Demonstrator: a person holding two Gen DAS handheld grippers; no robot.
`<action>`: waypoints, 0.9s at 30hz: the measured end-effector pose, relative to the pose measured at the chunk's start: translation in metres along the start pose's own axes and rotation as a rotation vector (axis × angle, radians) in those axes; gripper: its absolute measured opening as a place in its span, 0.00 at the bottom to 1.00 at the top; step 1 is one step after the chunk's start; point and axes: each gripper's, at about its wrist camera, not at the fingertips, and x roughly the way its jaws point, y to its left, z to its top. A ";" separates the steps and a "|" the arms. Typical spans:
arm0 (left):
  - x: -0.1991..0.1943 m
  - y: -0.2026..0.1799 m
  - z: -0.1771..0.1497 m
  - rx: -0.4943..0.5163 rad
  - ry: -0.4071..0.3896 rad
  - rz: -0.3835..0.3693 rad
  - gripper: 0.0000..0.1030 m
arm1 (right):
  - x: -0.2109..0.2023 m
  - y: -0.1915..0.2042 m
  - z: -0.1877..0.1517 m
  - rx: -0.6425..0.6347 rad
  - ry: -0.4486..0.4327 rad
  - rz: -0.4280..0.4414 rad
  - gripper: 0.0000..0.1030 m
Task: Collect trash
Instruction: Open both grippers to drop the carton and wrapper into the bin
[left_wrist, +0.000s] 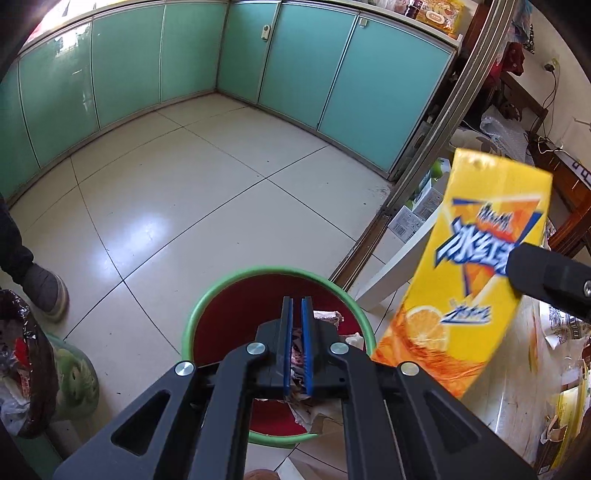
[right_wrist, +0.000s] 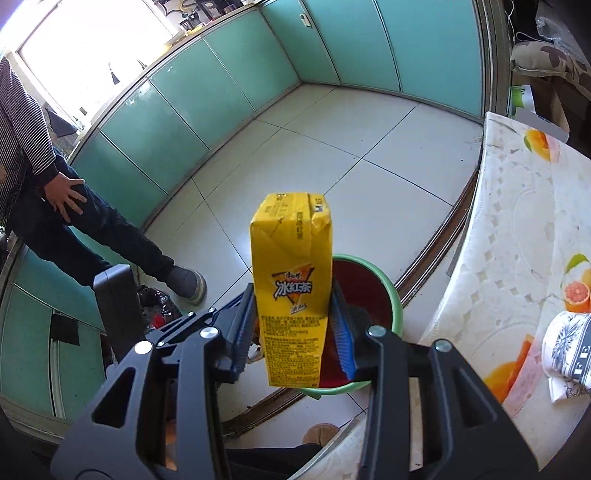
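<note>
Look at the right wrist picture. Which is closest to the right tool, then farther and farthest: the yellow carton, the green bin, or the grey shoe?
1. Yellow carton: between the right tool's fingers.
2. Green bin: just beyond, on the floor, to the right.
3. Grey shoe: farther off, on the left.

You can read 冰红茶 in blue-and-white characters on the yellow drink carton (right_wrist: 291, 291). Its smaller print below is too fine to make out. The patterned cloth (right_wrist: 570, 347) on the table shows letters, unreadable.
</note>
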 end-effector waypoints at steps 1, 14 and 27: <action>0.000 -0.001 0.001 -0.008 -0.005 0.004 0.15 | 0.000 0.001 0.000 -0.007 -0.007 -0.009 0.52; -0.013 -0.018 0.001 0.010 -0.055 -0.042 0.75 | -0.055 0.006 -0.018 -0.145 -0.115 -0.157 0.66; -0.069 -0.129 -0.017 0.262 -0.135 -0.184 0.75 | -0.184 -0.028 -0.083 -0.153 -0.323 -0.358 0.73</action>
